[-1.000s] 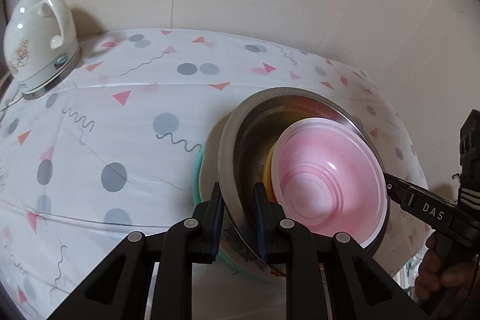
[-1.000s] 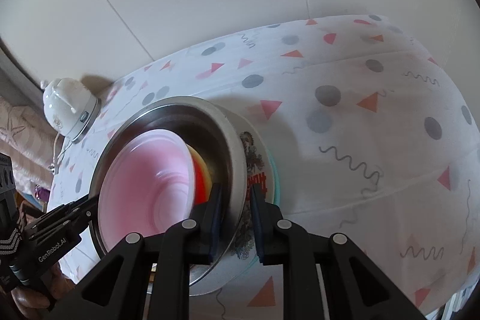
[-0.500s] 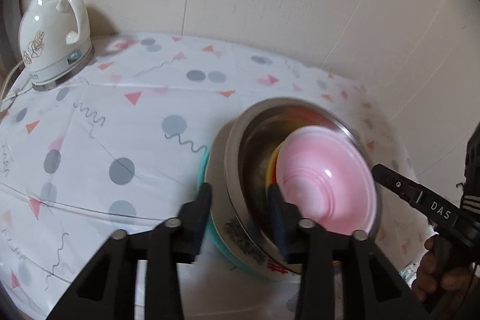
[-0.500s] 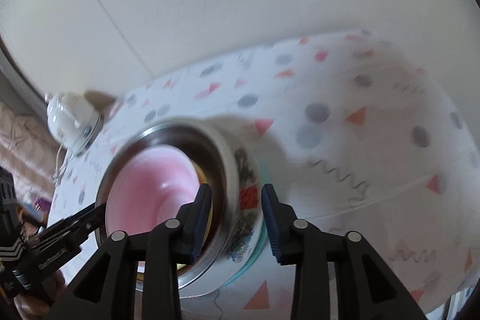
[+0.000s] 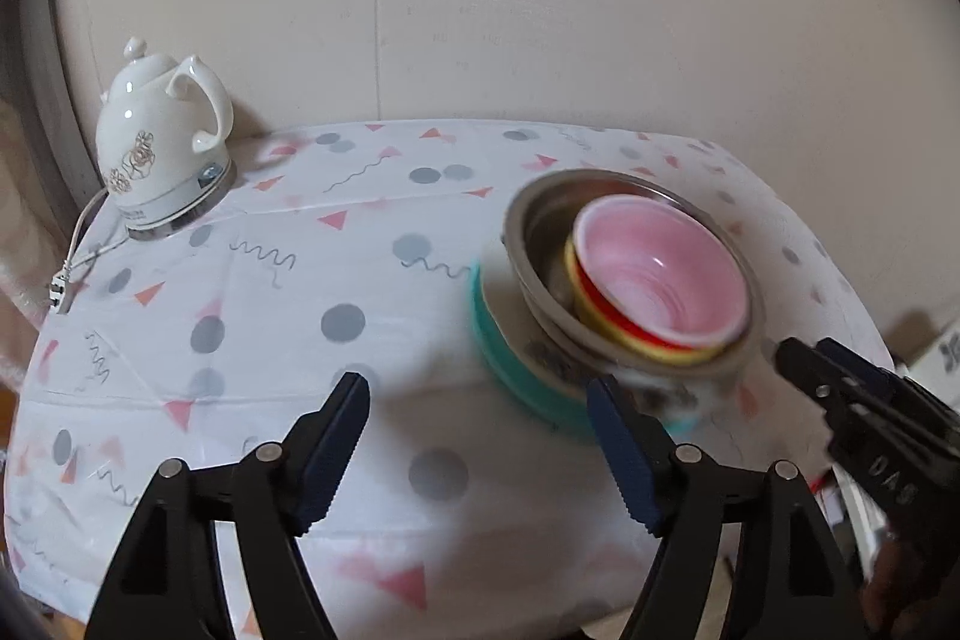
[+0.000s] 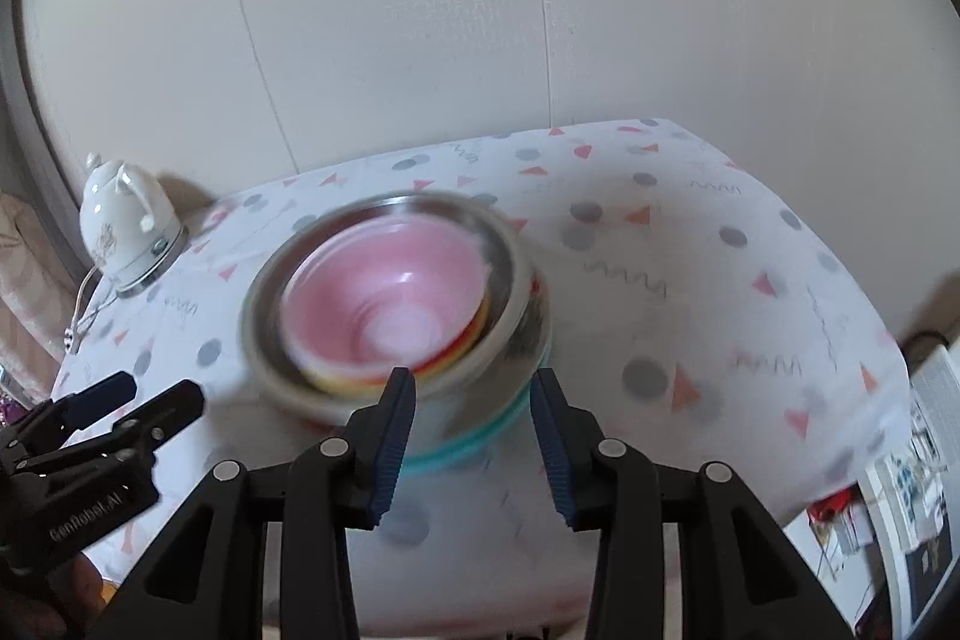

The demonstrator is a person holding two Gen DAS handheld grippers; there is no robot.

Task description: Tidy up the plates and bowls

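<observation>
Motion blur smears the stack, so the patterned plate (image 5: 558, 364) under the steel bowl (image 5: 528, 244) is hard to read; pink bowl (image 5: 660, 274) nests on top, teal plate (image 5: 498, 340) lowest, on the tablecloth (image 5: 270, 304). Left gripper (image 5: 480, 430) spread wide, empty. Right gripper (image 6: 471, 418) spread wide, empty, its fingers framing the stack without touching it.

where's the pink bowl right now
The pink bowl is the top of the nested stack, inside the yellow-and-red bowl in the steel bowl, right of centre in the left wrist view, far from the white kettle.
</observation>
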